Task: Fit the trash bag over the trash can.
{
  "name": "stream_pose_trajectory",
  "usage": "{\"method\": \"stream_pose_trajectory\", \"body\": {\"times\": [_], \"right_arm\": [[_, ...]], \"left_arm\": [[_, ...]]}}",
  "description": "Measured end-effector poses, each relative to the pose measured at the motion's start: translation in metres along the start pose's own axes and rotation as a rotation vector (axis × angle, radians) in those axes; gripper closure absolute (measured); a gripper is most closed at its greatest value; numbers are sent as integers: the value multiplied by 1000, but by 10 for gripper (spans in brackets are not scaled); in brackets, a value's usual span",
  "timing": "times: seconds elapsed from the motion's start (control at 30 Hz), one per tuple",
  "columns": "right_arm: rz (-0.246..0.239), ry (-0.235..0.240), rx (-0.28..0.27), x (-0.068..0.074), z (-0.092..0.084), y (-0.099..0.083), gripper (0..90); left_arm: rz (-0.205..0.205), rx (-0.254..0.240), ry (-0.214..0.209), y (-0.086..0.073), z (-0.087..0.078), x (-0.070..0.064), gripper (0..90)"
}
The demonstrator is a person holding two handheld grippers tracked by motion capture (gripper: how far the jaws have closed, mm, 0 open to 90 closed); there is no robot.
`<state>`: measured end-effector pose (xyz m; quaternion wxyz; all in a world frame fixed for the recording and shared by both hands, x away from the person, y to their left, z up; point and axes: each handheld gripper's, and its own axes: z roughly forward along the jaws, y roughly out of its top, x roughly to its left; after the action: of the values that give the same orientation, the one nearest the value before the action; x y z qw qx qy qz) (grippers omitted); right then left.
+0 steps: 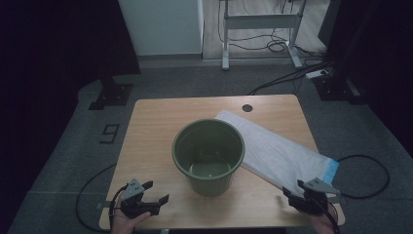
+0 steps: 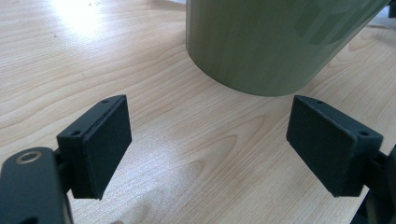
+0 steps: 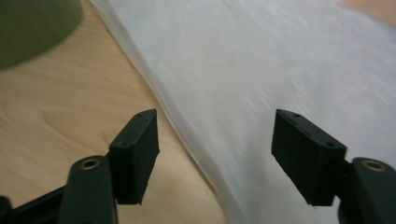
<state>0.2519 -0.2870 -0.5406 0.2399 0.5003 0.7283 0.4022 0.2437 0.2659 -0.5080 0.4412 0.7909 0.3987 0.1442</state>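
A dark green plastic pot [image 1: 208, 156] stands upright and empty in the middle of the wooden table [image 1: 151, 131]. To its right a flat white bag [image 1: 277, 151] with a blue end lies slanted, one edge tucked behind the pot. My left gripper [image 1: 156, 191] rests at the front left corner, open and holding nothing. In the left gripper view its jaws [image 2: 208, 140] point at the pot's wall [image 2: 261, 42]. My right gripper [image 1: 293, 189] is open at the front right, over the bag's near end. The right gripper view shows its jaws [image 3: 215, 149] astride the bag's edge [image 3: 261, 70], the pot [image 3: 32, 28] at upper left.
A round cable hole [image 1: 247, 107] sits near the table's far edge. On the floor beyond are a white desk frame [image 1: 260, 22], cables with a power strip [image 1: 316, 74], and a black stand base [image 1: 111, 95]. A cable [image 1: 370, 175] loops off the table's right side.
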Motion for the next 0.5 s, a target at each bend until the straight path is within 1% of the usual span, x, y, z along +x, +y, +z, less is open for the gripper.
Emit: {"method": "stream_pose_trajectory", "body": {"times": [0.03, 0.07, 0.1, 0.13, 0.23, 0.3, 0.4, 0.5], "right_arm": [[0, 0, 0, 0, 0, 0, 301], [-7, 18, -9, 8, 8, 11, 286], [-7, 18, -9, 8, 8, 11, 286], [-10, 31, -20, 13, 15, 19, 282], [-7, 55, -25, 19, 30, 31, 269], [0, 76, -19, 21, 40, 39, 257], [4, 87, -5, 24, 54, 48, 249], [10, 85, -3, 26, 64, 55, 243]], "left_arm": [[0, 0, 0, 0, 0, 0, 135], [2, 1, -1, 0, 0, -1, 135], [2, 1, -1, 0, 0, -1, 135], [6, 3, 1, 0, 0, -1, 135], [5, 1, 0, -1, 0, -1, 135], [1, -1, 0, -1, -1, -1, 135], [0, -2, 4, -1, -2, 0, 135], [-6, -8, 6, -2, -3, 1, 135]]}}
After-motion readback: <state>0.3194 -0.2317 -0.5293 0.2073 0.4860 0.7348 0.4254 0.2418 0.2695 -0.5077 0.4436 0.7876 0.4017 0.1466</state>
